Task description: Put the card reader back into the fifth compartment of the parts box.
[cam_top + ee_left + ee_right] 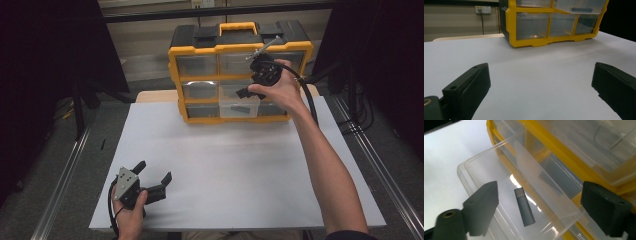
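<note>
A yellow and black drawer cabinet [175, 59] stands at the back of the white table [225, 165]. One clear drawer [239, 112] in its middle column is pulled out. In that drawer [474, 170] lies a small grey stick [524, 206], flat on the bottom and untouched. My right gripper [252, 82] hovers just above the drawer, and in the right gripper view its jaws stand open [540, 195] on either side of the stick. My left gripper [152, 172] rests open at the table's near left, jaws wide with nothing between them [541, 80], pointing at the cabinet [511, 27].
The cabinet's other clear drawers [196, 65] are pushed in. A black cable [310, 100] trails from the right gripper past the forearm. Metal rails [65, 175] run along both sides of the table. A wall socket [483, 9] sits behind at the left.
</note>
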`<act>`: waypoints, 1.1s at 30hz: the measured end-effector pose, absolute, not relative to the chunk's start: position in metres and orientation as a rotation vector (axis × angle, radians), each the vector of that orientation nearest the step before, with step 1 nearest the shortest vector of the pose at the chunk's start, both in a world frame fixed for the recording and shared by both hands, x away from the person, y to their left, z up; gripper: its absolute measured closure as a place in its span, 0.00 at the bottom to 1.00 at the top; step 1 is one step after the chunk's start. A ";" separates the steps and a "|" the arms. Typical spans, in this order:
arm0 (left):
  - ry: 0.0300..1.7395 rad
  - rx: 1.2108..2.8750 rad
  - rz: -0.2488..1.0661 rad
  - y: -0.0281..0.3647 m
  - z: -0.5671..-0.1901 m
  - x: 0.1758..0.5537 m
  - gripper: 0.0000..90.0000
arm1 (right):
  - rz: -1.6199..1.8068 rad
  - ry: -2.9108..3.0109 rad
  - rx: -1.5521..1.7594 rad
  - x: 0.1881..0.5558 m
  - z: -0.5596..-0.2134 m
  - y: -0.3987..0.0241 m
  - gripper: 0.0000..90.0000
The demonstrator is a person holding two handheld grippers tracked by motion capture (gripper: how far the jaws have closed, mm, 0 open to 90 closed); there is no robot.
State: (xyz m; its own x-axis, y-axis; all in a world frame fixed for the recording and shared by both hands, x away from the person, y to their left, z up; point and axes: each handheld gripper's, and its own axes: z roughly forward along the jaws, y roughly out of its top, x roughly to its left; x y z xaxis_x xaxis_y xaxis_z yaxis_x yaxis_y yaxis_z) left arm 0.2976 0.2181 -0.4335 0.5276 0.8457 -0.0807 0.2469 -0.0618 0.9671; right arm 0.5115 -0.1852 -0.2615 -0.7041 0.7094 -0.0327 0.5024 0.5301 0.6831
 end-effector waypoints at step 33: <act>0.954 1.604 0.635 0.219 -0.434 0.295 0.02 | 1.176 2.196 1.090 0.477 -0.280 -0.207 0.05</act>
State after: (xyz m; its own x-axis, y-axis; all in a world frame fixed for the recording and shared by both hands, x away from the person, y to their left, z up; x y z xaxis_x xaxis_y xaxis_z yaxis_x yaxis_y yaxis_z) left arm 0.2954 0.2192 -0.4343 0.5303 0.8438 -0.0818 0.2507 -0.0639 0.9659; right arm 0.4772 -0.2072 -0.2796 -0.6050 0.7962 0.0002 0.4415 0.3352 0.8323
